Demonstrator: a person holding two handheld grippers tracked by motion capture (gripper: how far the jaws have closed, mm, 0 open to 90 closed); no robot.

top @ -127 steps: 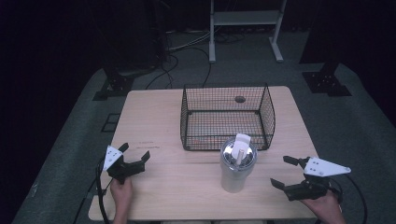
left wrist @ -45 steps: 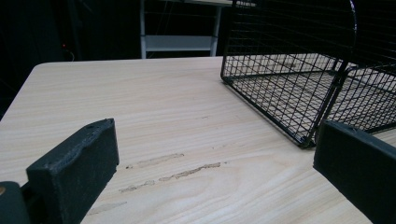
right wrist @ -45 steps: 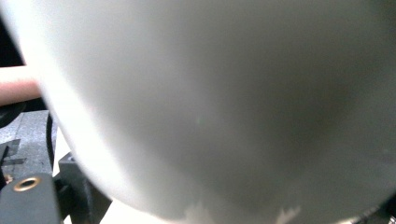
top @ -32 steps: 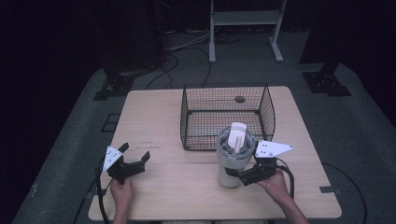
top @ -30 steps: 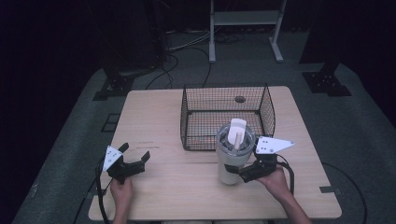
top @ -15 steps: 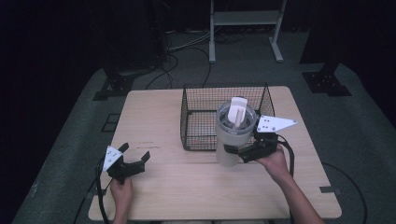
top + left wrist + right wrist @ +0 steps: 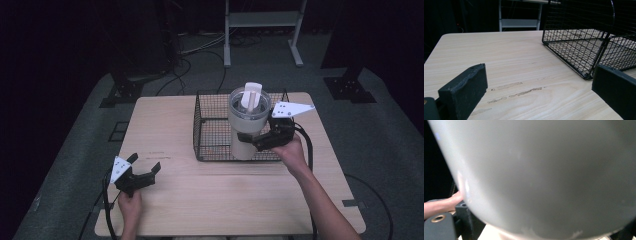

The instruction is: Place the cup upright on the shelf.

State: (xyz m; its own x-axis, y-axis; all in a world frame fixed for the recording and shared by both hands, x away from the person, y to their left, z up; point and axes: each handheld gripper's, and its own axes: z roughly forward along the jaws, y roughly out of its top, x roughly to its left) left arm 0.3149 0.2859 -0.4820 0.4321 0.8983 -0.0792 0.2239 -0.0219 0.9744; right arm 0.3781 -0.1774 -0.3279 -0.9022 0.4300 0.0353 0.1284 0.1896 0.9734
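Our right gripper (image 7: pixel 252 141), which sat apart from the white canister (image 7: pixel 248 125) near the table's (image 7: pixel 225 200) right front edge at the start, now grips it around its lower body. We see the canister no longer standing on the bare wood in front of the wire basket (image 7: pixel 210 135); it is raised and carried farther from us, over the basket's interior. Our right forearm (image 7: pixel 320 200) reaches much farther across the table than before. In the right gripper view the canister's pale wall (image 7: pixel 544 177) looms close.
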